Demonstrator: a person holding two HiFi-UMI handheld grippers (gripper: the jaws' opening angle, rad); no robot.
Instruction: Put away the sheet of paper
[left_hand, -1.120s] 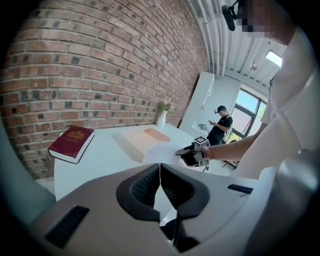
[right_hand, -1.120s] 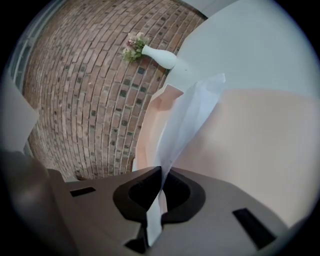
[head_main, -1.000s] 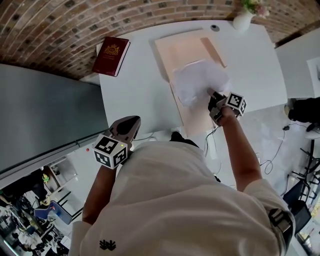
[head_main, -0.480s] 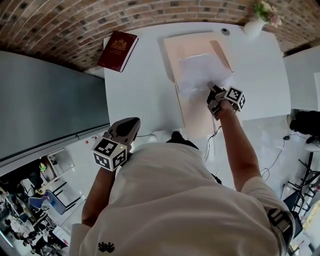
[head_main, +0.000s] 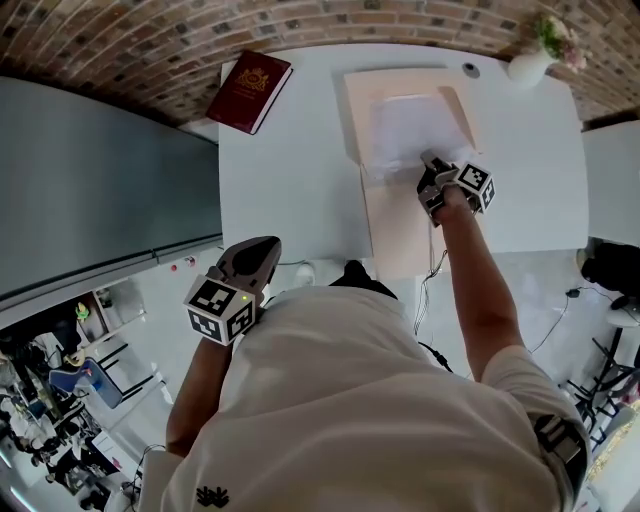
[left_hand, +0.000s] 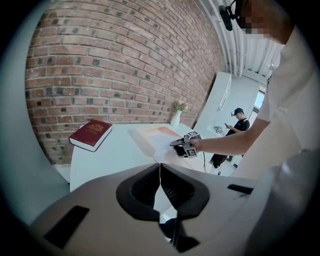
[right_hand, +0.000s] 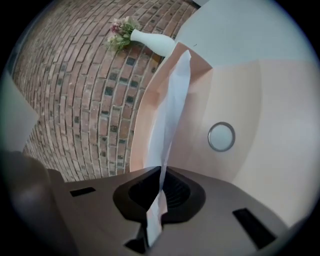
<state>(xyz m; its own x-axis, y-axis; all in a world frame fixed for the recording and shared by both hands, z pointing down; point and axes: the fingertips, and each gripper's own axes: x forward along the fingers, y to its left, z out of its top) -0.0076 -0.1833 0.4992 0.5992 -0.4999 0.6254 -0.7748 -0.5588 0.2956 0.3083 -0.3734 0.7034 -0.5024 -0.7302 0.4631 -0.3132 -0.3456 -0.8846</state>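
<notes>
A white sheet of paper (head_main: 412, 130) lies over the far half of an open peach folder (head_main: 400, 230) on the white table (head_main: 290, 170). My right gripper (head_main: 428, 162) is shut on the sheet's near edge. In the right gripper view the sheet (right_hand: 172, 100) runs edge-on out of the closed jaws (right_hand: 161, 172) over the folder (right_hand: 250, 90), beside the folder's round snap button (right_hand: 221, 136). My left gripper (head_main: 262, 246) hangs back at the table's near edge, left of the folder. Its jaws (left_hand: 160, 169) are shut with nothing between them.
A dark red book (head_main: 250, 90) lies at the table's far left corner. A white vase with flowers (head_main: 535, 60) and a small round object (head_main: 470, 70) stand at the far right. A brick wall runs behind the table, and a grey panel (head_main: 100, 190) flanks its left.
My right gripper has carried the sheet toward the far end of the folder. The paper, crumpled and lifted a second ago, now lies flatter there. The left gripper has stayed where it was.
</notes>
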